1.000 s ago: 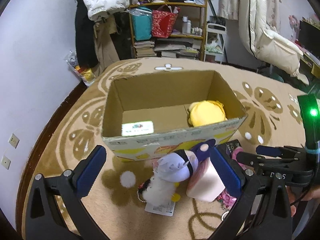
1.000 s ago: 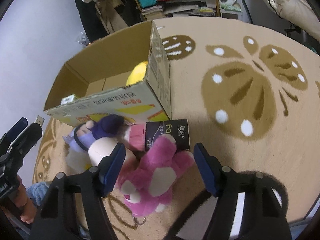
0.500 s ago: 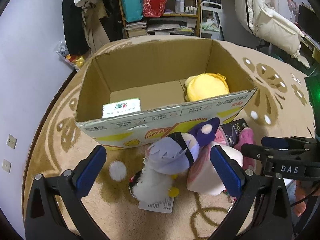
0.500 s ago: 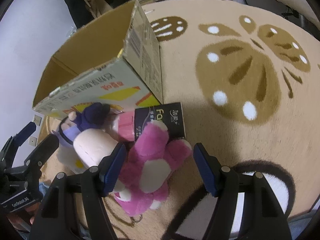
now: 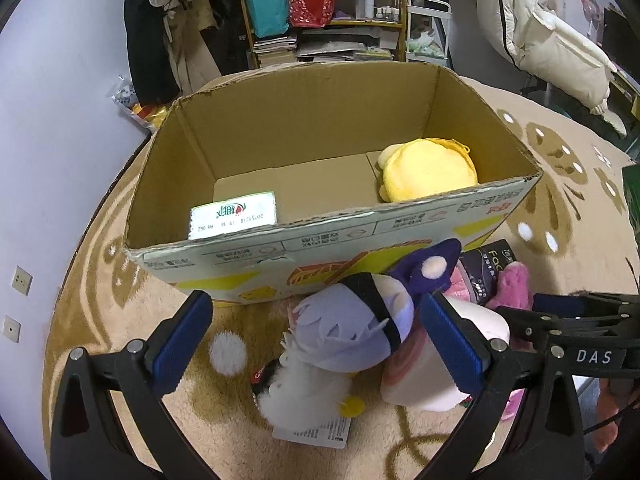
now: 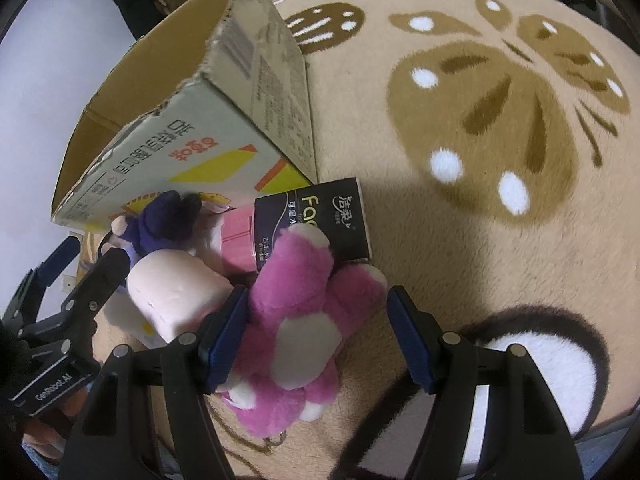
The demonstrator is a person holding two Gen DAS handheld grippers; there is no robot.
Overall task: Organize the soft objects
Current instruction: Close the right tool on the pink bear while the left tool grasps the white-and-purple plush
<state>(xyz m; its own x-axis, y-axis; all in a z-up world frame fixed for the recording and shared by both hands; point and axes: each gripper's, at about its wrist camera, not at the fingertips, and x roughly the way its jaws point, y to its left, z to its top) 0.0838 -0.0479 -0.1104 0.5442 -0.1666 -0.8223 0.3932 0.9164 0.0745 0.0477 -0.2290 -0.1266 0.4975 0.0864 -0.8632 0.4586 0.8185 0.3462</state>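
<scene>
An open cardboard box (image 5: 240, 256) stands on the rug with a yellow plush (image 5: 428, 174) in its right end. In front of it lie a white plush in a lavender hat (image 5: 348, 332), a cream-and-pink roll-shaped plush (image 5: 416, 384), a pink bear (image 6: 304, 312) and a black tissue pack (image 6: 320, 216). My left gripper (image 5: 316, 344) is open and straddles the hatted plush from above, pads apart from it. My right gripper (image 6: 318, 338) is open around the pink bear; its left pad is against the fur, its right pad stands clear.
The beige rug (image 6: 480, 120) with brown butterfly patterns stretches to the right. Behind the box are a cluttered shelf (image 5: 320, 8), hanging dark clothes (image 5: 148, 40) and a white padded coat (image 5: 552, 52). A white label (image 5: 234, 216) lies on the box floor.
Both grippers have come down and closer to the pile of toys, so box and plushes fill more of each view. Their jaws keep the same width. The toys have not shifted.
</scene>
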